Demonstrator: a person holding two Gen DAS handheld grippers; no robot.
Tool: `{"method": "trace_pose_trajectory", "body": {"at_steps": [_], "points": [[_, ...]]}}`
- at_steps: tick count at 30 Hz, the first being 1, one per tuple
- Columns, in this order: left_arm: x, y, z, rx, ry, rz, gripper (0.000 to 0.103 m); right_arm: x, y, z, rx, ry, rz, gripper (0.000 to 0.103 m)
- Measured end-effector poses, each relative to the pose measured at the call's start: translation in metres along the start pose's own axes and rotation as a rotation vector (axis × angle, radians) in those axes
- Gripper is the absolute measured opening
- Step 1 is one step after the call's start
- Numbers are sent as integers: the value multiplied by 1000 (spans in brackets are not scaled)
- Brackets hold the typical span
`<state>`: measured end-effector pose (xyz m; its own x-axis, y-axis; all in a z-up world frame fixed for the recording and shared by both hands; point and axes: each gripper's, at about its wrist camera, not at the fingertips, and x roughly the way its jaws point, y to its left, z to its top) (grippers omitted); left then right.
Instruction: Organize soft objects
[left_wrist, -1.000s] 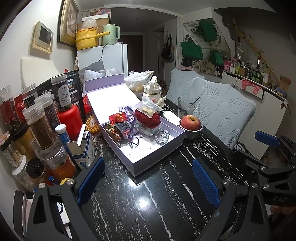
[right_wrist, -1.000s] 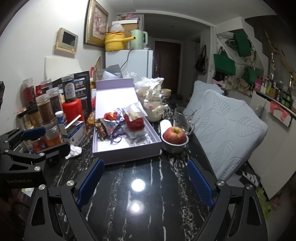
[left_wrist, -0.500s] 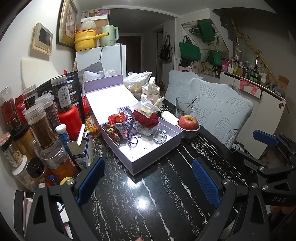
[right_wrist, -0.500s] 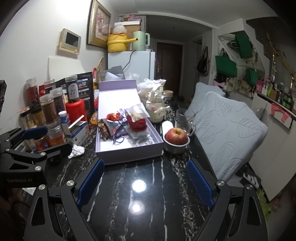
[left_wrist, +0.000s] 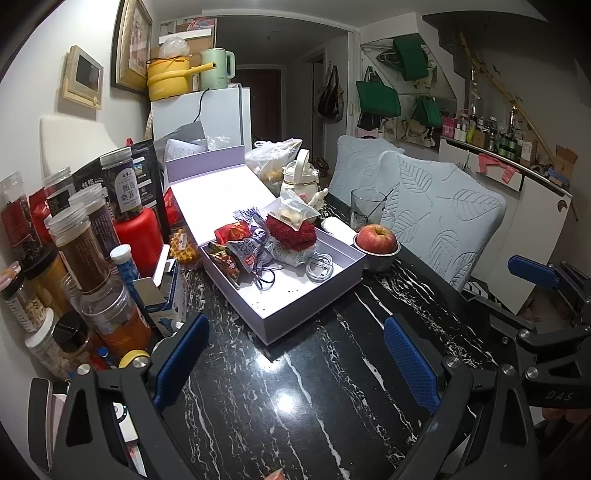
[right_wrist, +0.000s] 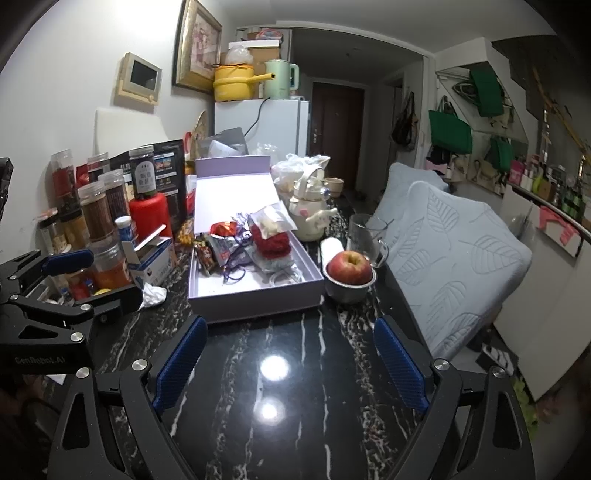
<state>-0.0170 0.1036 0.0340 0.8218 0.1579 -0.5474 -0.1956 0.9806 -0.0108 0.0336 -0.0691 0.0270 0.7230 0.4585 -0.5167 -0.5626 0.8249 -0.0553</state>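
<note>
An open lilac box (left_wrist: 295, 295) (right_wrist: 255, 299) lies on the black marble table. In it sit a fuzzy red soft thing (left_wrist: 291, 230) (right_wrist: 271, 242), a clear bag of pale pieces (left_wrist: 293, 212), foil snack packets (left_wrist: 245, 251) and a coiled white cable (left_wrist: 319, 267). My left gripper (left_wrist: 295, 358) hovers open over bare table in front of the box, nothing between its blue pads. My right gripper (right_wrist: 290, 360) is open too, likewise short of the box. Each gripper shows at the edge of the other's view.
Jars and bottles (left_wrist: 85, 251) crowd the left side against the wall. An apple in a metal bowl (right_wrist: 349, 267), a glass mug (right_wrist: 364, 234) and a white teapot (right_wrist: 310, 210) stand right of the box. A crumpled tissue (right_wrist: 153, 295) lies left of it. Padded chairs (right_wrist: 454, 251) line the table's right edge.
</note>
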Motion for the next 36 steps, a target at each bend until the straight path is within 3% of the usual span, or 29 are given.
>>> {"method": "trace_pose_trajectory", "body": {"at_steps": [13, 36], "points": [[7, 0, -1, 6, 19, -5, 97, 6, -4, -4, 0, 16, -10, 93], [20, 5, -3, 15, 30, 61, 97, 25, -2, -6, -9, 57, -14, 93]]}}
